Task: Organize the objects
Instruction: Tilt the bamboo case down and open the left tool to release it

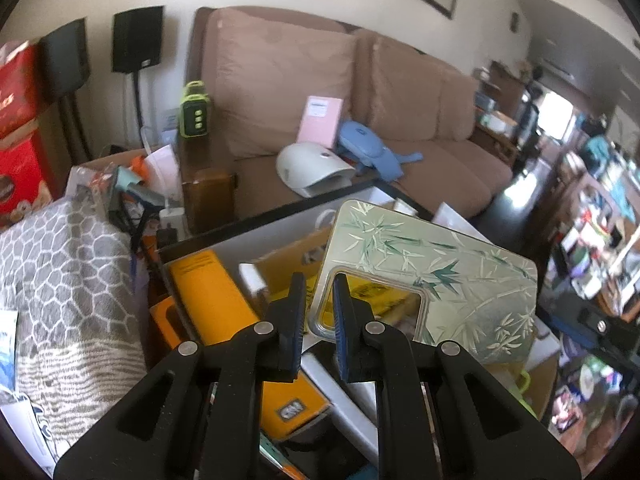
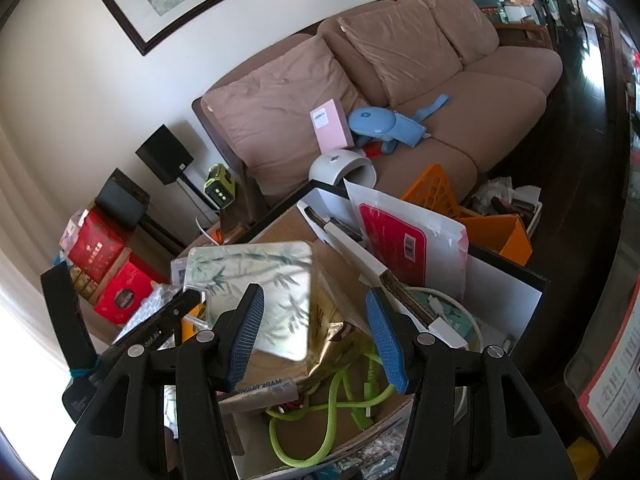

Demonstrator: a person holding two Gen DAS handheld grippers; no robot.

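The left gripper [image 1: 318,300] has its jaws pinched on the frame of the bamboo-patterned glass board [image 1: 436,264], right at the handle cutout, the one spot thin enough to clamp. That holds the board tilted up above the cluttered box [image 1: 280,220], over an orange box [image 1: 216,300]. The right gripper [image 2: 316,334] hangs half open and empty just beside it, above the green rope [image 2: 320,428], likely ready to steady the far edge.
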